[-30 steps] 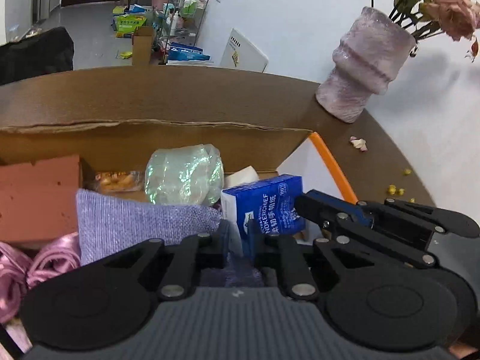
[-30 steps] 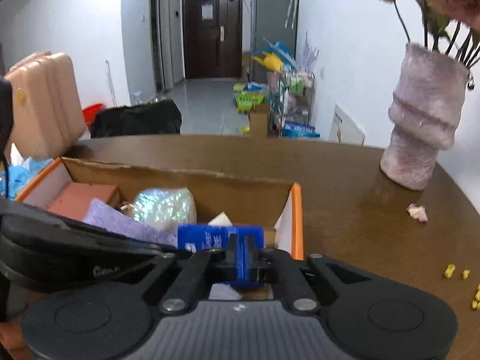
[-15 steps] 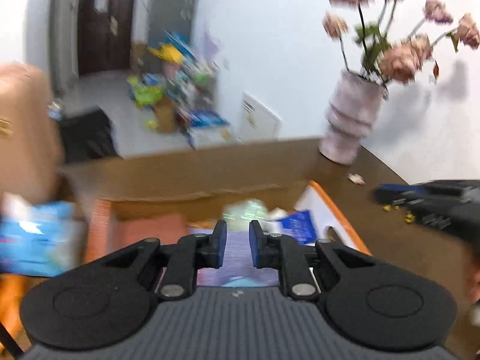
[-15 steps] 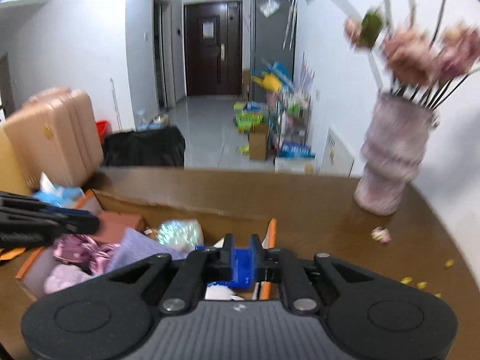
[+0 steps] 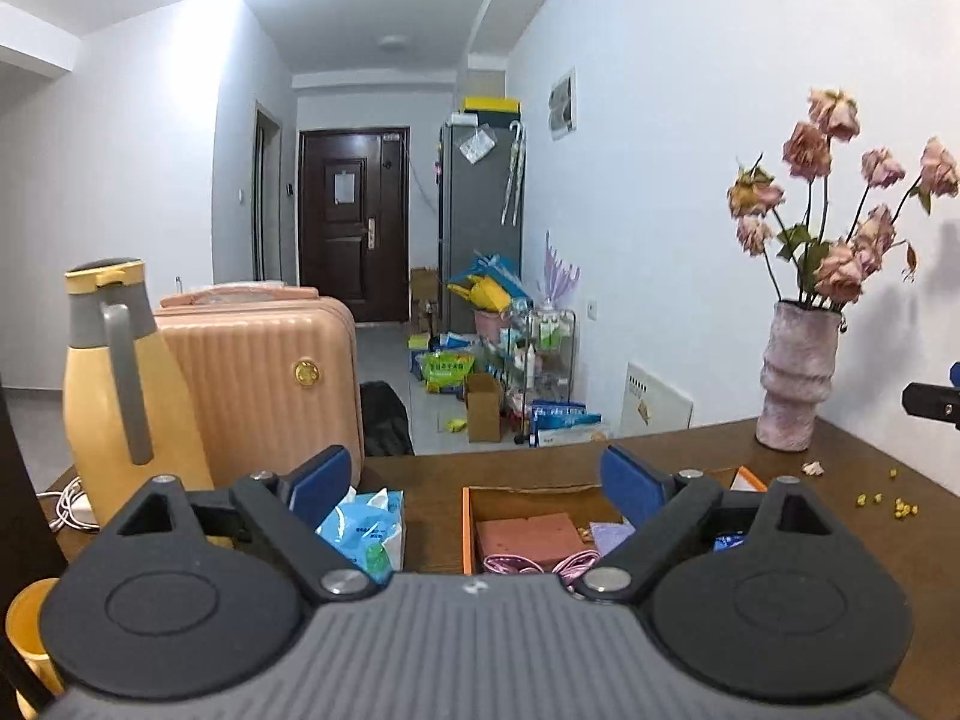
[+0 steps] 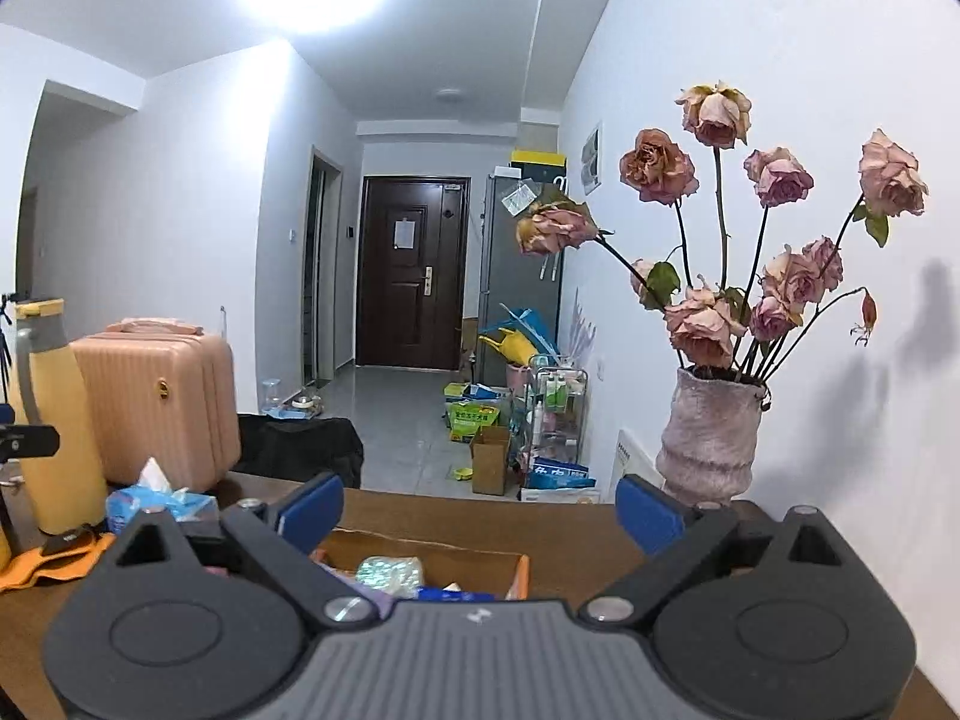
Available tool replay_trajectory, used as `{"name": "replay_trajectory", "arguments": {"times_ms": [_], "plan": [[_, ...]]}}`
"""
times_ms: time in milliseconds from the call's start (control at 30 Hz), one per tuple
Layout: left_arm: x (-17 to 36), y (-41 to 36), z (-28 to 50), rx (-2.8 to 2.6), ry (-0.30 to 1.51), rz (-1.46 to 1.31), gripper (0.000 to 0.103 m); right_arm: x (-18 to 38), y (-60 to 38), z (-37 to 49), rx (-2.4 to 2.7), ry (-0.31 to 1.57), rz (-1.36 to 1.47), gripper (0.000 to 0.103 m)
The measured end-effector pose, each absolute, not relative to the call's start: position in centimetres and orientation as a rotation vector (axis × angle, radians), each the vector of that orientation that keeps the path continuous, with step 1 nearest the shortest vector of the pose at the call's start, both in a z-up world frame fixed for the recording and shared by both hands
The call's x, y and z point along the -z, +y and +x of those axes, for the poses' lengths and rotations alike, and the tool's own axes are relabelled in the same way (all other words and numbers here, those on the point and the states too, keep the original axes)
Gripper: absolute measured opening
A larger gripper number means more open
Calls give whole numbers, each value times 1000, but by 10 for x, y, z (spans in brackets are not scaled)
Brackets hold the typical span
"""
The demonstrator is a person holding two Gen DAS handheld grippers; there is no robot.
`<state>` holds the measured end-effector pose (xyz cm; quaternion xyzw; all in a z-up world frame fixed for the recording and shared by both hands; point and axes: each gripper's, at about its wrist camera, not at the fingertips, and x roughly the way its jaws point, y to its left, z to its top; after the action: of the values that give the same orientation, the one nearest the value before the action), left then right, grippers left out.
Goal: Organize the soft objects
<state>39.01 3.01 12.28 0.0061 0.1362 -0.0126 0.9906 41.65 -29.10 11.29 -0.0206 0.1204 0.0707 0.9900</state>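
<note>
Both grippers, left gripper [image 5: 477,483] and right gripper [image 6: 480,510], have lifted clear of the box [image 5: 528,495]; jaws just spread wide, empty. Tissue pack [image 6: 456,593] lies inside, six o'clock.

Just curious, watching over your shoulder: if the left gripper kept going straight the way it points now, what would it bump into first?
Probably the open cardboard box on the table just ahead and below the left gripper, whose jaws have just been opening with nothing between them; depth is uncertain.
</note>
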Motion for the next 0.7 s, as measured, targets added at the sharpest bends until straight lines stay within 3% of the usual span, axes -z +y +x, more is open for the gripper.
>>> {"name": "replay_trajectory", "arguments": {"times_ms": [367, 700], "plan": [[-124, 36, 338, 25, 208, -15, 98, -121, -276, 369, -143, 174, -44, 98], [-45, 44, 185, -19, 245, -74, 103, -51, -268, 217, -153, 200, -46, 98]]}}
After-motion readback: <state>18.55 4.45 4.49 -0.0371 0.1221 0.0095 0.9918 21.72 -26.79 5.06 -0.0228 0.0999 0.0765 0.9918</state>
